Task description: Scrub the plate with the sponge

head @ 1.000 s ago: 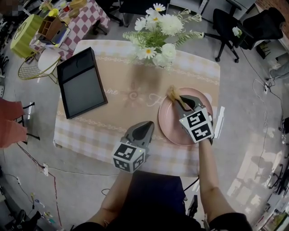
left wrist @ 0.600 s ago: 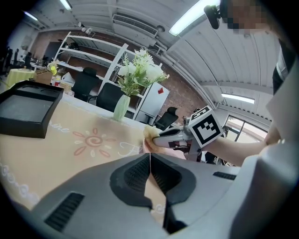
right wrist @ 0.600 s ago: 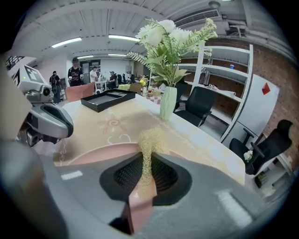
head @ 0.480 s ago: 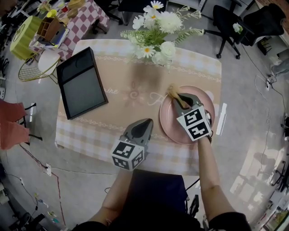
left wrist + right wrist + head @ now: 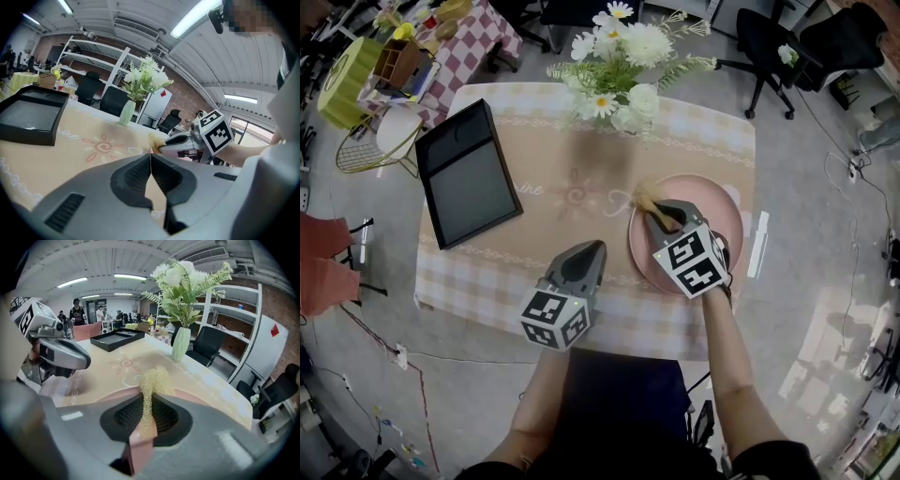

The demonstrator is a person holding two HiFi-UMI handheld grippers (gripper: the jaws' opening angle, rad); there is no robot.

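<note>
A round pink plate (image 5: 727,214) lies on the table's right side. My right gripper (image 5: 658,212) is shut on a tan mesh sponge (image 5: 645,201), which sticks out past the jaw tips over the plate's upper left rim. In the right gripper view the sponge (image 5: 153,379) is pinched between the jaws above the plate (image 5: 112,393). My left gripper (image 5: 592,248) hovers over the table just left of the plate, shut with nothing in it. The left gripper view shows its jaws touching (image 5: 150,157), with the right gripper (image 5: 174,140) and sponge (image 5: 153,139) beyond.
A black tray (image 5: 469,172) sits at the table's left. A vase of white flowers (image 5: 623,66) stands at the far edge. A white strip (image 5: 758,244) lies right of the plate. Office chairs (image 5: 769,52) and a checkered side table (image 5: 455,47) stand beyond.
My right gripper has slid left across the plate with the sponge, from its middle to the upper left rim. The left gripper has shifted slightly left and toward me.
</note>
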